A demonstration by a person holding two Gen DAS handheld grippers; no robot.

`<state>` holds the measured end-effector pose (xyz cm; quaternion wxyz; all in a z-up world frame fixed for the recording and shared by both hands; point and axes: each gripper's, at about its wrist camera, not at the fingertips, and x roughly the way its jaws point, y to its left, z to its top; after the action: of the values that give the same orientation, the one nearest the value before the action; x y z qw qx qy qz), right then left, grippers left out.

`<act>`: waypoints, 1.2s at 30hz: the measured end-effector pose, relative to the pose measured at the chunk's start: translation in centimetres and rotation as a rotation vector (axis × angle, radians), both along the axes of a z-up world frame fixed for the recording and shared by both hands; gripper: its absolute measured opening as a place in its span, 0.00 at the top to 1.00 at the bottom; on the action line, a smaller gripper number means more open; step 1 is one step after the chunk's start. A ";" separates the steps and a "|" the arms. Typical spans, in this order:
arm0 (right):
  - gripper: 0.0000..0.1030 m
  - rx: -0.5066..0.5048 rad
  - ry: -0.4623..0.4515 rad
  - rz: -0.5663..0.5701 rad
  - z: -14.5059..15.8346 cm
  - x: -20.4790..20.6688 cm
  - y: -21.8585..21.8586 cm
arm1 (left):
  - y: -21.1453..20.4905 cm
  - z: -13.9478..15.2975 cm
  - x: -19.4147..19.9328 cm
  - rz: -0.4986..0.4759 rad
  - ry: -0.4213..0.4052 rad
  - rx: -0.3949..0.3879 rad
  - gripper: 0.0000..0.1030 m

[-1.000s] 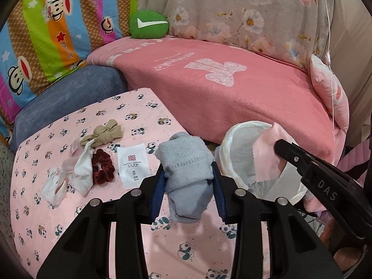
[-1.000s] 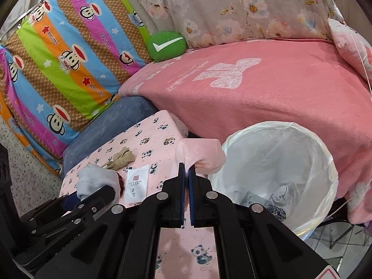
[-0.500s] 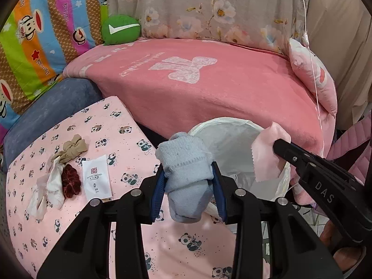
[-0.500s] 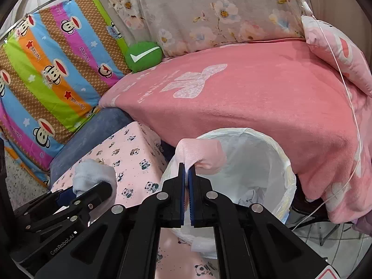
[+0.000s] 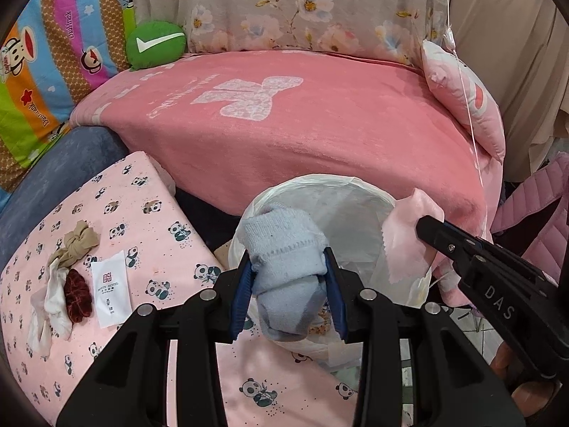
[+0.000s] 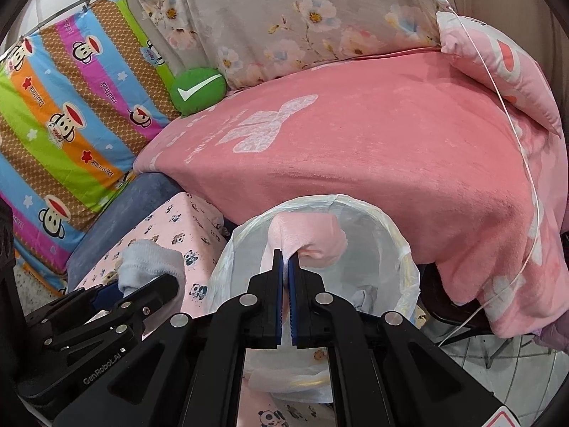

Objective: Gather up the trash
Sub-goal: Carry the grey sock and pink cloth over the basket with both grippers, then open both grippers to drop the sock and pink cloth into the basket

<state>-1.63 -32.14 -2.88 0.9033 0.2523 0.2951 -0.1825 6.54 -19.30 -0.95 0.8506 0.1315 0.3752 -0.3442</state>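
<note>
My left gripper (image 5: pixel 287 267) is shut on a light blue sock (image 5: pixel 284 259) and holds it over the near left rim of the white-lined trash bin (image 5: pixel 359 192). My right gripper (image 6: pixel 284 259) is shut on a thin pink cloth (image 6: pixel 309 235) and holds it above the bin's opening (image 6: pixel 402 245); it also shows at the right of the left wrist view (image 5: pixel 409 238). On the panda-print sheet (image 5: pixel 149 213) lie a white sachet (image 5: pixel 108 284), a dark red scrunchie (image 5: pixel 76 295), a beige knotted cloth (image 5: pixel 76 245) and a white cloth (image 5: pixel 49 302).
A pink blanket (image 5: pixel 302 124) covers the couch behind the bin. A green cushion (image 5: pixel 154 44), a striped cartoon cushion (image 6: pixel 64 124) and a pink pillow (image 5: pixel 466 96) lie at the back. A thin white cord (image 6: pixel 522 163) hangs at the right. Some items lie inside the bin.
Both grippers have moved right, from over the panda sheet to the bin. The blue sock and the pink cloth now hang over the bin's opening. Both stay shut.
</note>
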 end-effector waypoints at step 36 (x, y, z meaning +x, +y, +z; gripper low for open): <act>0.71 -0.007 0.024 0.020 -1.2 1.7 1.6 | 3.1 0.6 2.1 0.084 -0.004 -0.076 0.30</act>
<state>0.12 -30.58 -4.04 0.9023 0.2441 0.3078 -0.1776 8.68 -16.19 -0.36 0.8694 0.0839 0.3652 -0.3221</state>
